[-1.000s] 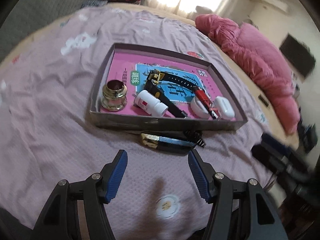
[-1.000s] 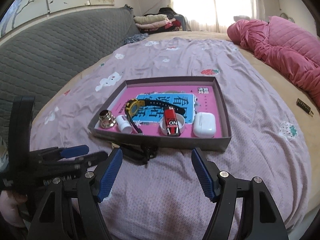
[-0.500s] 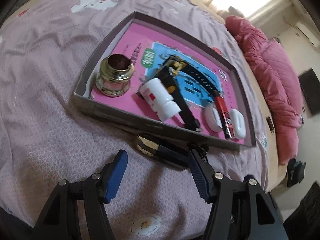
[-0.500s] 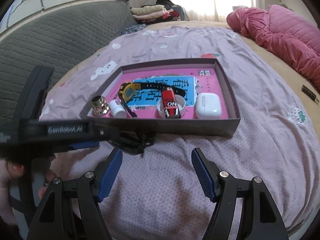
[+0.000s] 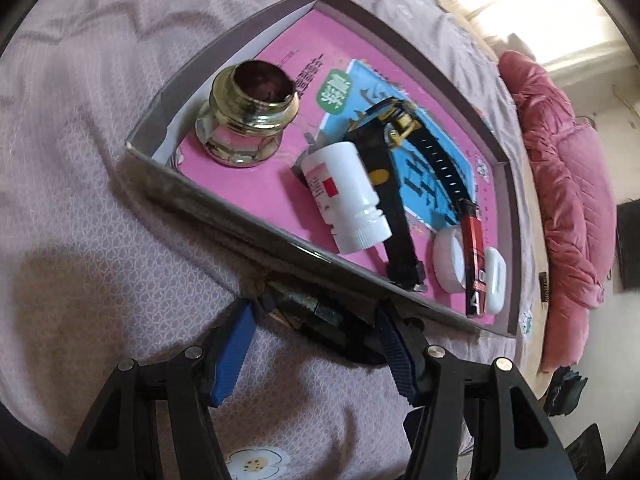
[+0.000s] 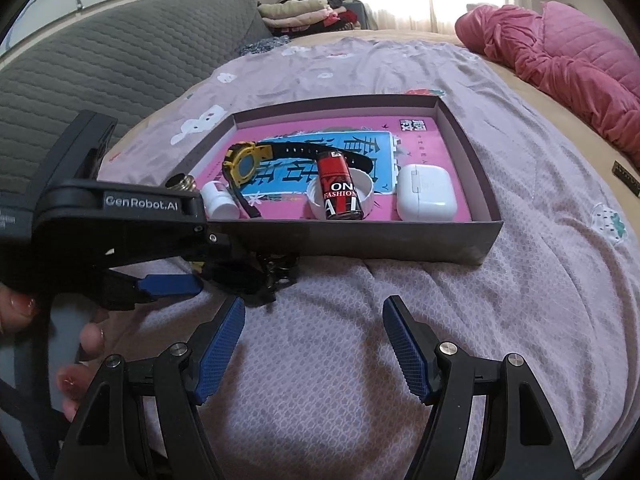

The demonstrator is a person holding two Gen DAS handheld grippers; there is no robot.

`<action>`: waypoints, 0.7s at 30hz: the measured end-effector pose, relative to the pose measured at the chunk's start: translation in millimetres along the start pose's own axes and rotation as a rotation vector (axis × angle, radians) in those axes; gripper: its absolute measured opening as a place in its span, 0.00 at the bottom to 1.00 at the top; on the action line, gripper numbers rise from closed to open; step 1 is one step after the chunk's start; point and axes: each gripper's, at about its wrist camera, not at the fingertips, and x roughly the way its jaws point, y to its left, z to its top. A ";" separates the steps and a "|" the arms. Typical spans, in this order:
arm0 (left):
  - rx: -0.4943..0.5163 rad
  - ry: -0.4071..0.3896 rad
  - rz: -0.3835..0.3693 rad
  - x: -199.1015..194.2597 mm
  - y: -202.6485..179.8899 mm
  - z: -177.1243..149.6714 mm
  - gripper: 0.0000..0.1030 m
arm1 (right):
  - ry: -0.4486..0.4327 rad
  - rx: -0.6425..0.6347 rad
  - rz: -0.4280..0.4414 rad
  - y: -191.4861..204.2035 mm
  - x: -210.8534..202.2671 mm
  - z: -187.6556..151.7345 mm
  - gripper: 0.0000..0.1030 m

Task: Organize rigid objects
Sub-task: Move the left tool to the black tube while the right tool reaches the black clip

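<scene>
Lay outside the box [image 5: 224, 204], pressed against its near wall: a dark tool [image 5: 316, 312] with a gold end, a folding knife or the like, too blurred to name. Ran long axis along that wall, gold end toward 10 o'clock in the left wrist view, black end toward 4 o'clock, flat on the purple bedspread [image 5: 80, 240].

Straddled it with the left gripper [image 5: 312, 340], blue pads [image 5: 234, 356] apart on either side, not clamped; contact with the tool impossible to judge. Seen from the right wrist view, reached in from 9 o'clock, tool [image 6: 256, 276] partly hidden beneath it.

Hovered over bare bedspread at 6 o'clock of the box, the right gripper [image 6: 312, 348], pads spread wide, holding nothing.

Held inside the box: a brass nut [image 5: 246, 120] upright at the left end; a white bottle [image 5: 346, 200] on its side, cap toward the near wall; a yellow-and-black watch [image 6: 244, 164], strap stretched across the blue card; a red lighter [image 6: 340, 192] resting across a white ring [image 6: 366, 196]; a white earbud case [image 6: 426, 192] at the right end.
</scene>
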 end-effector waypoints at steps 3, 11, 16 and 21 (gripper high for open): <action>0.006 -0.001 0.040 1.5 3.7 -0.6 0.48 | 0.004 -0.002 0.000 0.7 6.4 2.6 0.71; 0.058 0.022 -0.003 -2.4 16.3 1.6 0.38 | 0.024 -0.048 0.012 13.1 27.0 8.5 0.71; 0.153 0.057 -0.021 -5.8 17.6 2.1 0.36 | 0.045 -0.111 -0.020 20.3 40.7 12.5 0.71; 0.279 0.114 -0.023 -8.7 11.1 3.4 0.36 | 0.071 -0.207 -0.039 26.0 49.8 9.0 0.71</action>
